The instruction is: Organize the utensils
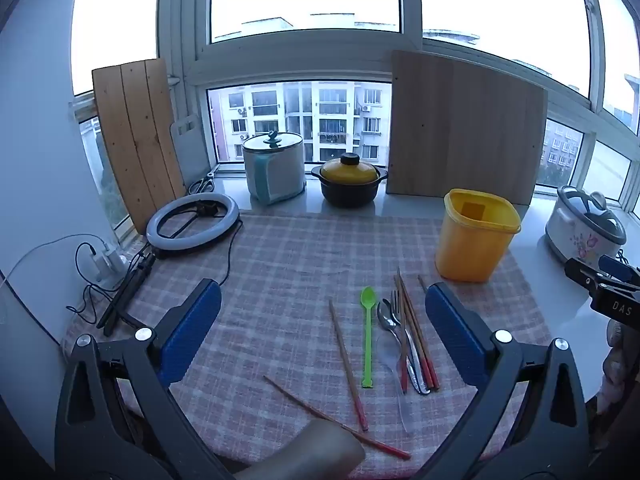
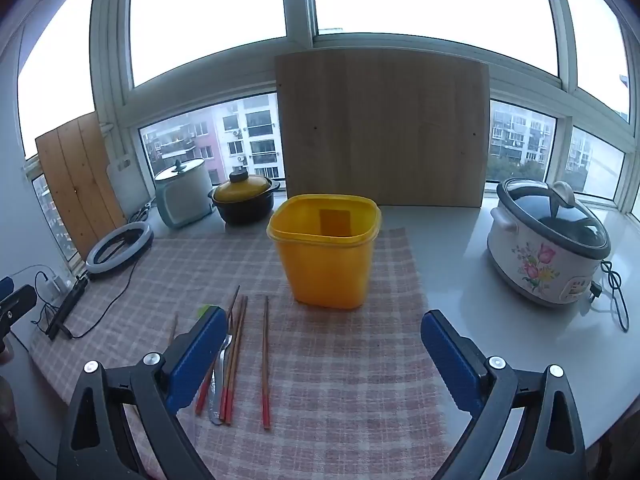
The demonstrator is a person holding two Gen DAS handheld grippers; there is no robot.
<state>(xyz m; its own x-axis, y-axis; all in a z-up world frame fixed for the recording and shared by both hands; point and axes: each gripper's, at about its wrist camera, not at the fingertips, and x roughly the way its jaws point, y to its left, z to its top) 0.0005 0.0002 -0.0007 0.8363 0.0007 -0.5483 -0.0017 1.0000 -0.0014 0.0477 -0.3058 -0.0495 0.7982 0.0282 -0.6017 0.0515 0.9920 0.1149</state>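
Observation:
On a checked cloth [image 1: 280, 272] lie loose utensils: a green plastic spoon [image 1: 367, 336], a metal spoon [image 1: 387, 316], a fork [image 1: 397, 308], a clear plastic spoon [image 1: 394, 360] and several red-tipped wooden chopsticks [image 1: 416, 344]. Two chopsticks lie apart, one [image 1: 347, 364] left of the green spoon and one [image 1: 332, 420] near the front. An empty yellow tub [image 1: 476, 236] stands upright behind them. My left gripper [image 1: 322, 304] hovers open over the cloth, holding nothing. My right gripper [image 2: 324, 336] is open in front of the yellow tub [image 2: 325, 250], with the chopsticks [image 2: 234, 356] beside its left finger.
A ring light [image 1: 192, 220] and cables lie at the left edge. On the sill stand a white pot [image 1: 276, 172], a yellow-lidded casserole [image 1: 350, 180], two wooden boards [image 1: 464, 132] and a flowered rice cooker [image 2: 548, 244]. A blurred beige object [image 1: 320, 452] sits at the front edge.

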